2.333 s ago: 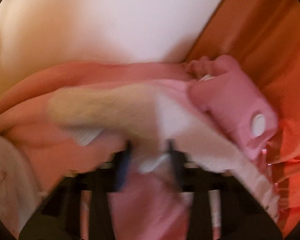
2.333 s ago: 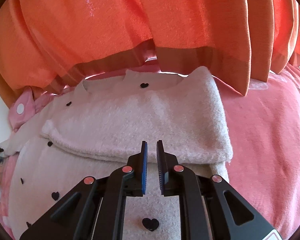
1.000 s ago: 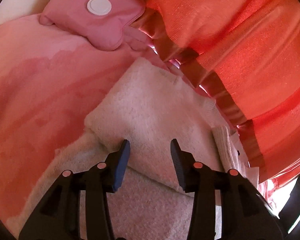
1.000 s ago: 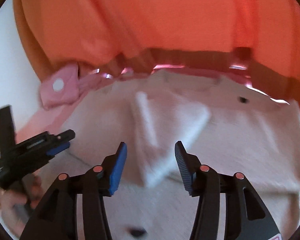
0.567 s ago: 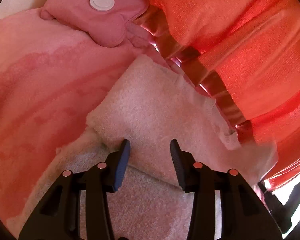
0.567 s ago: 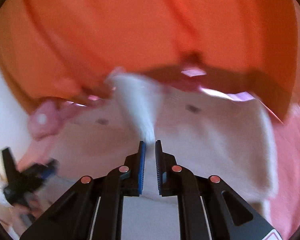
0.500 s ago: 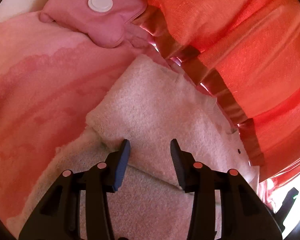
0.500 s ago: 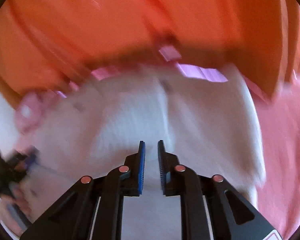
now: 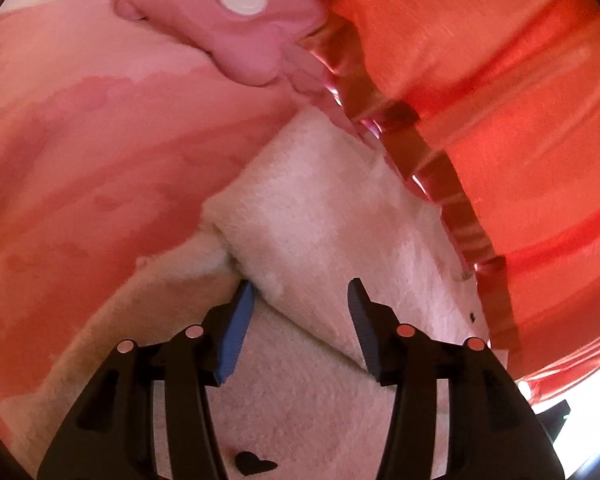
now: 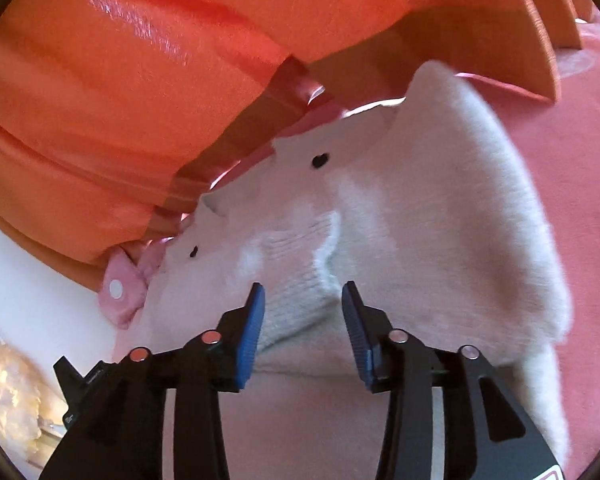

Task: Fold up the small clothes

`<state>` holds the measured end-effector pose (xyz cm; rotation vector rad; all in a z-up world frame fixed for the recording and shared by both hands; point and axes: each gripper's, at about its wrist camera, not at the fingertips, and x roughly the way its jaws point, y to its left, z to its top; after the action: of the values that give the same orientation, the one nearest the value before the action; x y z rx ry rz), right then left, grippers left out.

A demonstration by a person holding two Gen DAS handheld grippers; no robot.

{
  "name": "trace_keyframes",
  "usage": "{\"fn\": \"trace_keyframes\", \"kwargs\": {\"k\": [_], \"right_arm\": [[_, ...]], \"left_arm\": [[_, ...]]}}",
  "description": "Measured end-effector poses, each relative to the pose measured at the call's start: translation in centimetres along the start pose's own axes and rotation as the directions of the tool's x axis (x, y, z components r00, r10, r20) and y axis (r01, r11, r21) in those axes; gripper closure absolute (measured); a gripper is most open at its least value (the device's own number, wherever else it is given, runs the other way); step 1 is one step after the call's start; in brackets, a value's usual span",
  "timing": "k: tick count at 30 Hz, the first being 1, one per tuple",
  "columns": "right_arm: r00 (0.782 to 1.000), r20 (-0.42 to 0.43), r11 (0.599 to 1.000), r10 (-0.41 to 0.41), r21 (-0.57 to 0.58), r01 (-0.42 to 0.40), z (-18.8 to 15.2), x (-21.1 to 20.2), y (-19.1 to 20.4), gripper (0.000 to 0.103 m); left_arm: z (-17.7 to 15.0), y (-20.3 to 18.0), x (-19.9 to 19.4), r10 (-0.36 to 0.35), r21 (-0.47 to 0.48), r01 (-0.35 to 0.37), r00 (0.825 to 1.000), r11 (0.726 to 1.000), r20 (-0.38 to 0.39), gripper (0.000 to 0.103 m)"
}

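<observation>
The pink blanket [image 9: 100, 160] carries a cream sweater [image 10: 440, 208] with black hearts, lying against its far edge under the orange curtain [image 10: 140, 80]. A sleeve cuff [image 10: 296, 264], folded across the body, lies straight ahead of the right gripper [image 10: 303, 296], whose jaws have just been opening and are clear of it. The left gripper [image 9: 300, 292] hovers half-open over the other fold. A pink pouch [image 9: 240, 28] lies at the far corner, clear.

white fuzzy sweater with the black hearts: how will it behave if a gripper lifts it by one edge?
Likely floppy: the sweater already lies in soft folds, its sleeve draped limply across the body.
Probably light, being small knitwear.
The fuzzy pile should grip the pads, yet the layers will likely unfold when lifted. Right gripper has just been opening, astride the sleeve.
</observation>
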<state>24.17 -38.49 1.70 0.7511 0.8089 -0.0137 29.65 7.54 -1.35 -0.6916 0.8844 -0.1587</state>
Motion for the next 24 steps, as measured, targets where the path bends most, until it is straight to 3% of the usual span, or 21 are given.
{"fn": "trace_keyframes", "kwargs": {"k": [11, 13, 14, 15, 16, 18, 21, 22, 24], "right_arm": [[0.999, 0.008, 0.997, -0.051, -0.055, 0.052, 0.0, 0.9, 1.2, 0.059], [0.998, 0.008, 0.995, -0.058, -0.080, 0.058, 0.2, 1.2, 1.7, 0.067], [0.998, 0.003, 0.994, -0.060, -0.092, 0.061, 0.3, 1.2, 1.9, 0.084], [0.997, -0.002, 0.992, -0.071, -0.105, 0.071, 0.5, 1.3, 2.3, 0.092], [0.997, 0.008, 0.991, -0.076, -0.114, 0.076, 0.7, 0.8, 2.6, 0.092], [0.995, 0.102, 0.984, 0.000, -0.180, 0.018, 1.4, -2.3, 5.3, 0.093], [0.965, 0.239, 0.946, 0.108, -0.322, -0.027, 2.1, -7.2, 8.7, 0.094], [0.961, 0.258, 0.941, 0.098, -0.339, -0.004, 2.2, -7.4, 8.5, 0.094], [0.981, 0.185, 0.949, -0.059, -0.294, 0.113, 2.4, -4.1, 5.4, 0.094]], "left_arm": [[1.5, 1.8, 0.0, -0.033, -0.092, 0.033, 0.999, 0.995, -0.002, 0.055], [2.1, 1.8, 0.4, -0.043, -0.096, 0.044, 0.999, 0.994, 0.008, 0.055], [2.5, 1.7, 0.7, -0.045, -0.087, 0.047, 0.999, 0.995, 0.016, 0.056], [2.6, 1.5, 1.0, -0.043, -0.079, 0.044, 0.999, 0.996, 0.018, 0.058], [2.7, 1.4, 1.2, -0.037, -0.070, 0.039, 0.999, 0.997, 0.022, 0.063], [2.9, 1.3, 1.3, -0.038, -0.056, 0.040, 0.999, 0.998, 0.033, 0.089], [3.4, 0.9, 0.8, -0.046, -0.014, 0.047, 0.997, 0.999, 0.062, 0.094], [3.5, 0.7, 0.7, -0.034, 0.002, 0.034, 0.997, 0.999, 0.071, 0.094], [3.4, 0.4, 0.8, -0.019, 0.027, 0.017, 0.997, 0.999, 0.071, 0.094]]}}
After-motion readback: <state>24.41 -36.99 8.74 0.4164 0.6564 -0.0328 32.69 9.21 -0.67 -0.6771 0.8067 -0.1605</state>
